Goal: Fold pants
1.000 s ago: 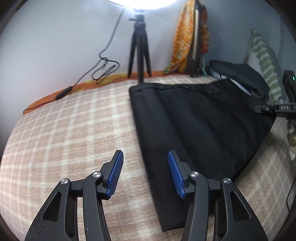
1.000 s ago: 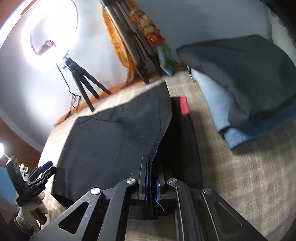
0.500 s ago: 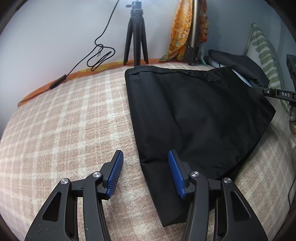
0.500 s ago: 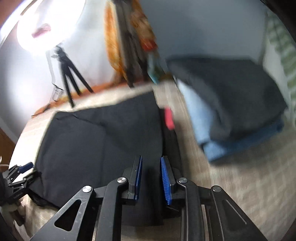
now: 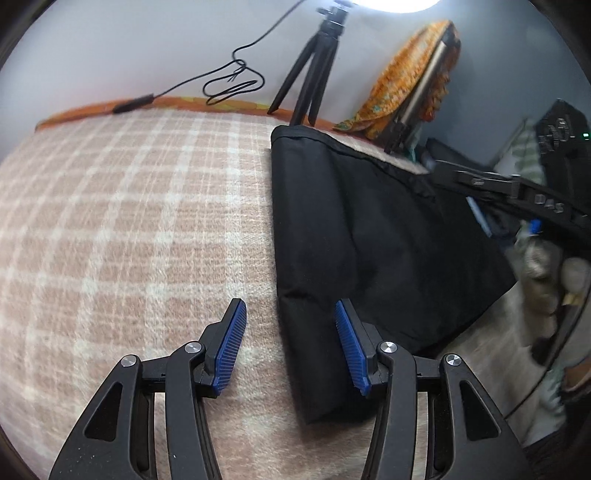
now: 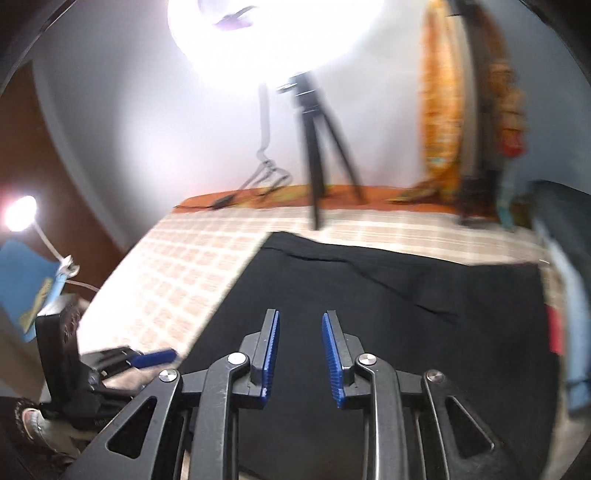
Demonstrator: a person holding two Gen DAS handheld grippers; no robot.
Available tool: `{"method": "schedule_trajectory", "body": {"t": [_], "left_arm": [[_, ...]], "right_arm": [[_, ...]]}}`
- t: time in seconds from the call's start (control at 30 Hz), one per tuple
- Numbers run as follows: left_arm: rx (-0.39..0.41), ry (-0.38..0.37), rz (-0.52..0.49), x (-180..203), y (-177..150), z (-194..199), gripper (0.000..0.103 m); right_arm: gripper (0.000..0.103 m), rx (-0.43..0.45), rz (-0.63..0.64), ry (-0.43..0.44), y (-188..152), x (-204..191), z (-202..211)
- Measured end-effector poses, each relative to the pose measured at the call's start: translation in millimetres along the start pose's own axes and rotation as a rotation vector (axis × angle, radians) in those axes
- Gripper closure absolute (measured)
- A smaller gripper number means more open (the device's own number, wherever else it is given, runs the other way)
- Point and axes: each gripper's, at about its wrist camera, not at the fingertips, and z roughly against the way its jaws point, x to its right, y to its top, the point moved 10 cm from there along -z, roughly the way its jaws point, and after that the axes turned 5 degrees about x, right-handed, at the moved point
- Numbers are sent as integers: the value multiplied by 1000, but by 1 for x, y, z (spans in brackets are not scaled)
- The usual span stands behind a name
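Observation:
The black pants (image 5: 369, 236) lie folded flat on a pink-and-white checked blanket (image 5: 129, 229). My left gripper (image 5: 290, 314) is open and empty, its jaws straddling the near left edge of the pants just above the blanket. My right gripper (image 6: 300, 321) is open and empty over the middle of the black pants (image 6: 388, 332). The right gripper's body also shows at the right of the left wrist view (image 5: 517, 188), and the left gripper shows at the lower left of the right wrist view (image 6: 147, 357).
A black tripod (image 5: 314, 70) with a ring light (image 6: 273, 26) stands at the far edge of the bed, with a cable (image 5: 232, 81) beside it. Orange cloth (image 5: 402, 88) hangs at the back right. A stack of folded dark and blue clothes (image 6: 565, 258) lies right of the pants.
My right gripper let go of the pants' edge, opened, and swung left over the pants. My left gripper stayed open and shifted along the near left edge.

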Motion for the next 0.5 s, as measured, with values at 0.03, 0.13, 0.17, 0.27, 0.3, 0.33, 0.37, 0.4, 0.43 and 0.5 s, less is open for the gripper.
{"method": "schedule_trajectory", "body": {"t": [0.03,0.13,0.17,0.27,0.3,0.33,0.37,0.4,0.43,0.5], "left_arm": [[-1,-20,23,0,0,1,54],[0,-41,44,-1,0,2,54],[-2,-39,36,-1,0,3,54],[-2,-35,25,1,-1,4,54],[-3,-34,17,2,-2,4,54],[-5,-36,10,4,-2,3,54],[-6,-39,8,4,-3,3,54],[-7,-42,6,5,-3,3,54],[-7,-43,4,5,-4,4,54],[-7,-48,-1,7,-5,4,54]], "right_arm": [[80,-7,15,13,3,-8,-8],[81,-40,39,45,8,-30,-32],[82,-53,44,51,9,-34,-39],[84,-88,71,47,11,-44,-61],[84,-99,78,42,9,-47,-68],[84,-106,79,39,10,-48,-72],[85,-115,78,35,11,-47,-78],[85,-124,79,31,11,-48,-84],[86,-135,85,21,11,-48,-90],[86,-161,101,-7,9,-46,-103]]}}
